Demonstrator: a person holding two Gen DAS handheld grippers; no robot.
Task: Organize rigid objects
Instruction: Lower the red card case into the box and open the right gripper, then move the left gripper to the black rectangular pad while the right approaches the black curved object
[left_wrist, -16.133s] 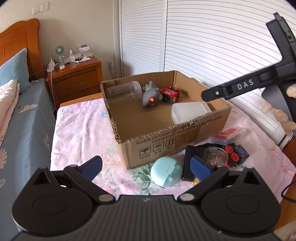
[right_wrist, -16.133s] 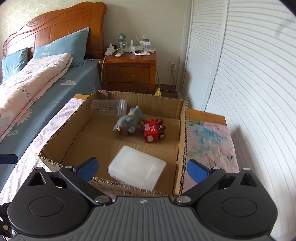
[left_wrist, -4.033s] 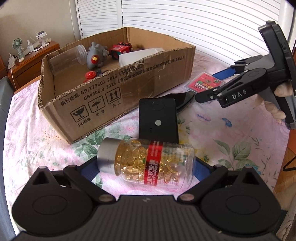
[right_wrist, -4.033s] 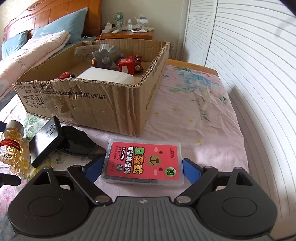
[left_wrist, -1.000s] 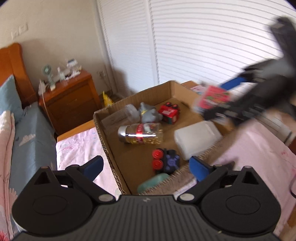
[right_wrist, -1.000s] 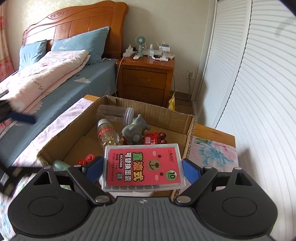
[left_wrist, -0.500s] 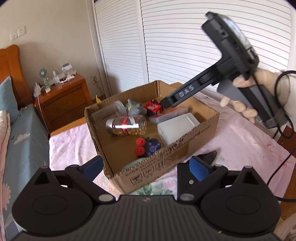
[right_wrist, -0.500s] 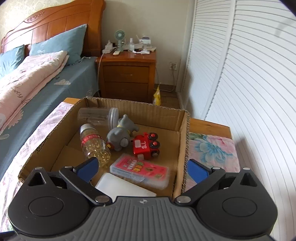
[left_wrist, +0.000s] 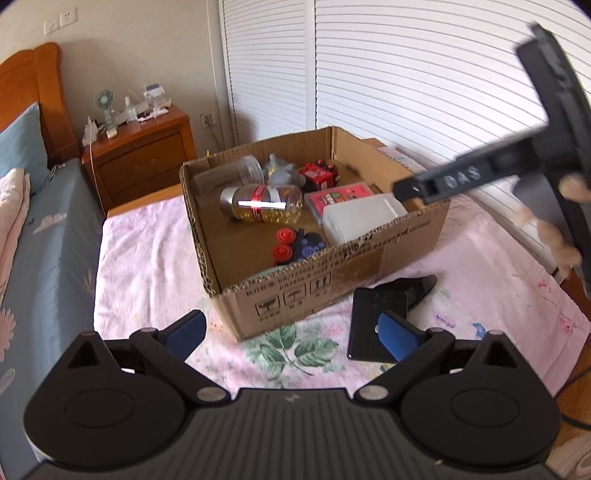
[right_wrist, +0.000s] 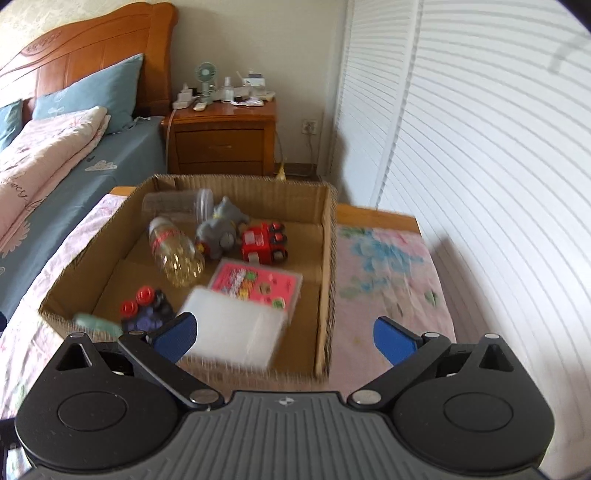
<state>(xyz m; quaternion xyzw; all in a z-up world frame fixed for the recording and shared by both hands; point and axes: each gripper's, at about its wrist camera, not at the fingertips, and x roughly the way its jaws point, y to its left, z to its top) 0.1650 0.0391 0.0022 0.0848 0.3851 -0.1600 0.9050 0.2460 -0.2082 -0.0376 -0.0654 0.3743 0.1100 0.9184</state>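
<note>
We hold the right claw (right_wrist: 282, 334) spread wide and empty over the near wall of the cardboard box (right_wrist: 325, 258), because the pink card case (right_wrist: 258, 286) lies inside, just ahead of its fingers against the white plastic box (right_wrist: 232, 332). Our left claw (left_wrist: 291, 332) also gapes empty, angled down at the counter (left_wrist: 147, 258), where the black flat device (left_wrist: 373, 314) waits just ahead of its right finger, outside the box, likely our next pick.
</note>
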